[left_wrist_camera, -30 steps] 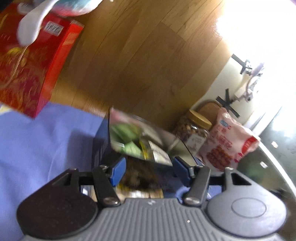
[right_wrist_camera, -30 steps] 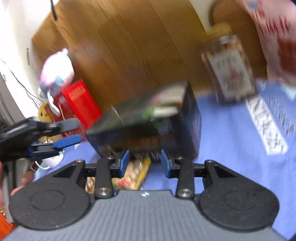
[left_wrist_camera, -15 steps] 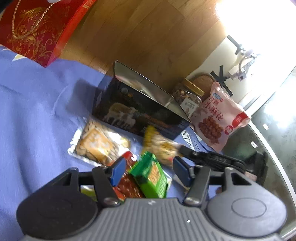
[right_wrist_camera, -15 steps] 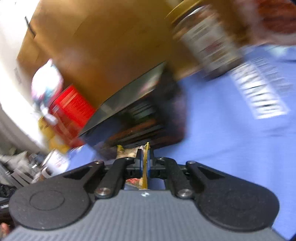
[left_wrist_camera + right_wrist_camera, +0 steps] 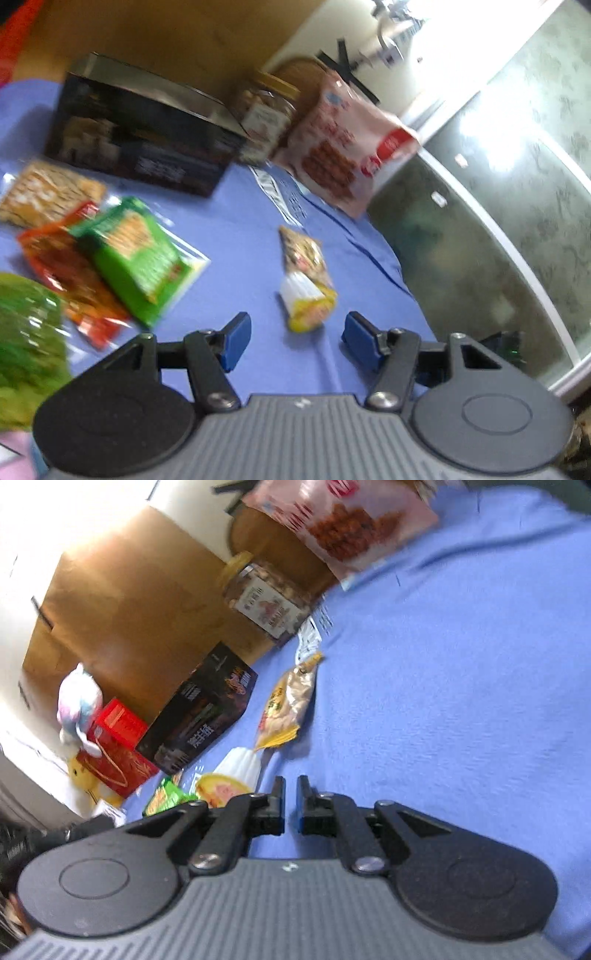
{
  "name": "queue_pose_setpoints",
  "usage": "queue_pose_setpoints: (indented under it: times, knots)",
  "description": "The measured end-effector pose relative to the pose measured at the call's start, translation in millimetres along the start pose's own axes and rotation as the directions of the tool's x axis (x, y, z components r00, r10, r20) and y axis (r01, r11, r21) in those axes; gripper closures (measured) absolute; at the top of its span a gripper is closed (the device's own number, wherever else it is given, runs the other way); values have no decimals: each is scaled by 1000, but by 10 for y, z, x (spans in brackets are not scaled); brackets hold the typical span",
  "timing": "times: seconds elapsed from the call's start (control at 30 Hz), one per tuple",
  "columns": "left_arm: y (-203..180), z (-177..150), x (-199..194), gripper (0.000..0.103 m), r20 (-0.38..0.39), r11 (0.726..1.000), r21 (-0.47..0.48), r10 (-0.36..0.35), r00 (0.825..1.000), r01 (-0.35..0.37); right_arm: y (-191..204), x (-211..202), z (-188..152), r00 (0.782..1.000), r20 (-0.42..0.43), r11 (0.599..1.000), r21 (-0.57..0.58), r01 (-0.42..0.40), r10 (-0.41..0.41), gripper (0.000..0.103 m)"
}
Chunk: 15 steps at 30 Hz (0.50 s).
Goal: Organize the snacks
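Your left gripper (image 5: 293, 338) hangs part open over the blue cloth (image 5: 251, 221), nothing between its pads; the yellow-ended snack packet (image 5: 306, 278) lies flat on the cloth just beyond the fingertips, lined up with the gap, apart from both. Judgement: you hold these jaws spread because that packet is the likely next pick

Your right gripper (image 5: 291, 803) is nearly closed, a thin slit between the jaws and only cloth showing through it; it carries nothing

Layout, left wrist view: the loose packets sit clustered at the near left, a green cracker pack (image 5: 136, 254) overlapping an orange-red packet (image 5: 70, 273), a clear-wrapped biscuit pack (image 5: 44, 192) beyond them, a blurred green bag (image 5: 26, 350) at the near edge. The dark box (image 5: 136, 144) stands at the far left, the nut jar (image 5: 267, 114) to its right and the pink peanut bag (image 5: 343, 147) furthest right, along the far edge of the cloth. Judgement: tall containers make a back row, and the small flat packets are not yet sorted

Right wrist view only: a red gift box (image 5: 118, 746) with a cord handle and a plush toy (image 5: 77, 709) beyond the dark box, plus a white ridged cup (image 5: 242, 764) with a peach-printed lid near the packet

Left wrist view only: the orange-red and biscuit packs, the packet's full length, and the marbled surface (image 5: 517, 221) right of the cloth
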<state>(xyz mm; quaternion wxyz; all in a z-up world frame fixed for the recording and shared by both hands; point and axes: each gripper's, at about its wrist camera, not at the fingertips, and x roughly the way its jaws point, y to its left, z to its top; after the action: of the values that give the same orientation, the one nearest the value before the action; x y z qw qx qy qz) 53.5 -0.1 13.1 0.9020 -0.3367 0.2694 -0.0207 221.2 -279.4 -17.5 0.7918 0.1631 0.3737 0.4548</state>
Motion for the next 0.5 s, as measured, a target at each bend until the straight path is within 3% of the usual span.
queue_pose_setpoints:
  times: [0.2,0.33,0.43,0.5]
  knots:
    - [-111,-7,38,46,7,1000,-3,25,1000,-25,360,174,58,1000,16,977,-211,-23,27,93]
    - [-58,49,-97,46,52,998,-41,53,997,-51,397,584,119,994,-74,983,-154,-96,85,93]
    - [-52,111,-169,46,74,997,-50,68,995,-64,551,813,42,962,-179,962,-148,-231,204,93]
    - [-69,135,-205,46,83,997,-40,72,994,-69,538,737,132,966,-124,958,-148,-244,227,93]
